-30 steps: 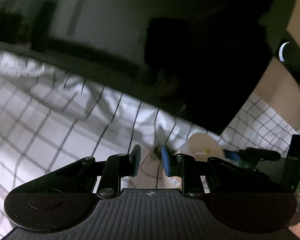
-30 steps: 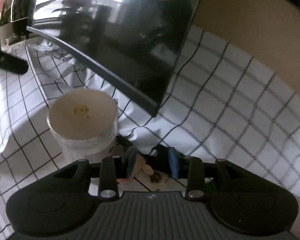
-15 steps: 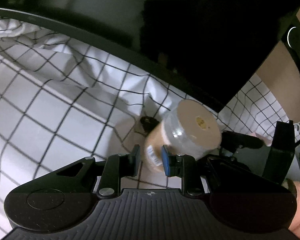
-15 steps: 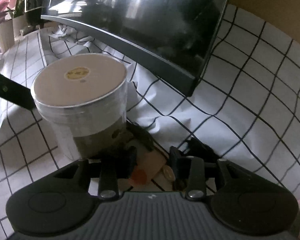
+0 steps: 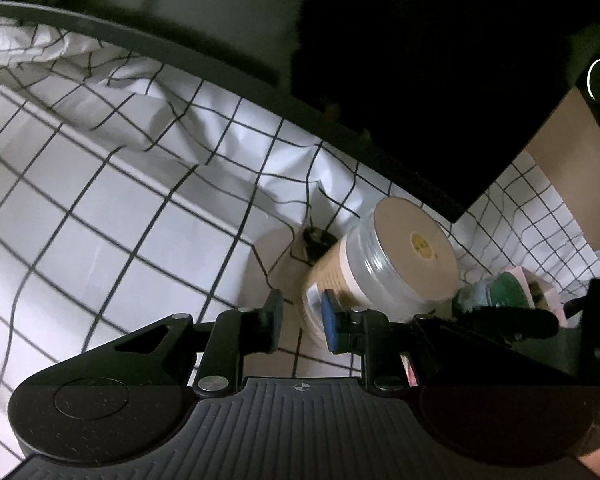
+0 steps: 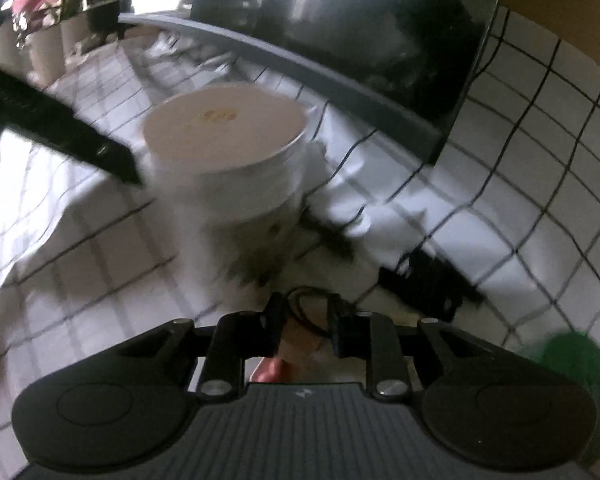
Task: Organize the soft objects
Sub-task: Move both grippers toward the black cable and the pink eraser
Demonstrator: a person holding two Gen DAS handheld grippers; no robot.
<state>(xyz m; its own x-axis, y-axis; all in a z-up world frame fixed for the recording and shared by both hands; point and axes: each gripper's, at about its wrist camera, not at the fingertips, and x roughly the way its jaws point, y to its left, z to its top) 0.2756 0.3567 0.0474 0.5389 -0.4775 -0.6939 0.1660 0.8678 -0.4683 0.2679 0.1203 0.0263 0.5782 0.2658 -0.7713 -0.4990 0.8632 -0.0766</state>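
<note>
1. Now, farthest to the left of the plastic jar (image 5: 384,264) runs the rumpled white checked cloth (image 5: 112,216) that covers the worktop, bunched into folds under the dark monitor (image 5: 420,80) behind it.
2. Next comes the left claw (image 5: 302,322), just left of the jar's base; its blue-padded fingers (image 5: 329,322) stand a narrow gap apart with only cloth between them, and the right-hand pad sits against or just in front of the jar's lower wall, I cannot tell which.
3. The jar itself stands on the cloth in front of the monitor's lower corner, clear-walled, with a flat pale lid bearing a small yellow sticker. A small dark object (image 5: 316,238) lies on the cloth just behind the jar's left side.
4. Just right of the jar, in the left wrist view, sits a soft green thing (image 5: 504,290) with a pale pink piece (image 5: 540,286) behind it, partly hidden by the other tool's black body.
5. From the right wrist view the picture is smeared. The right claw (image 6: 306,326) is in front of the jar (image 6: 228,148), its fingers narrowly parted around a tan and pink item (image 6: 288,354) too blurred to name; whether they actually pinch it I cannot tell. A black cable (image 6: 420,284) lies right of the jar.
</note>
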